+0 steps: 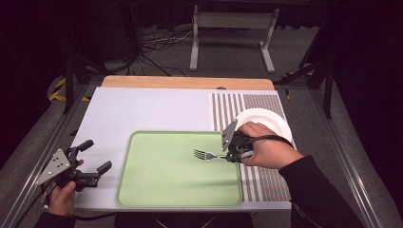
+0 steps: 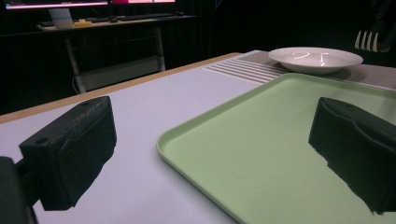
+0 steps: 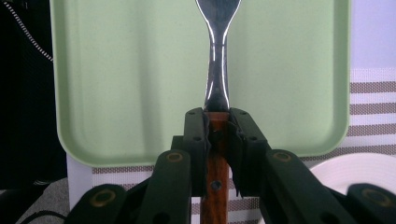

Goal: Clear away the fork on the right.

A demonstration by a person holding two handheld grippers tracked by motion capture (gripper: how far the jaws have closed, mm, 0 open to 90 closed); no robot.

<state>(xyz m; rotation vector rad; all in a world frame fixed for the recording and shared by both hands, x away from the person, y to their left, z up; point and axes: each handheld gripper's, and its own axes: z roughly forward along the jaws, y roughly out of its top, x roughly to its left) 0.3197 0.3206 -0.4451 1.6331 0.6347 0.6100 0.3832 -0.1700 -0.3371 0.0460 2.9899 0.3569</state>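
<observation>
The right gripper (image 1: pixel 234 151) has its fingers (image 3: pixel 195 135) clamped on the reddish-brown wooden handle of a fork (image 1: pixel 205 155). The fork's shiny metal neck and tines reach left over the right part of the pale green tray (image 1: pixel 157 190); whether it touches the tray cannot be told. A white plate (image 1: pixel 271 119) sits on the striped mat (image 1: pixel 266 183) just right of the tray. At the worktop's (image 1: pixel 123 109) near left corner, the left gripper (image 1: pixel 92 159) holds its fingers (image 2: pixel 70 149) wide apart, empty.

fork (image 3: pixel 217 51) tines cut off at top edge, plate (image 3: pixel 359 171) partly behind tongs
</observation>
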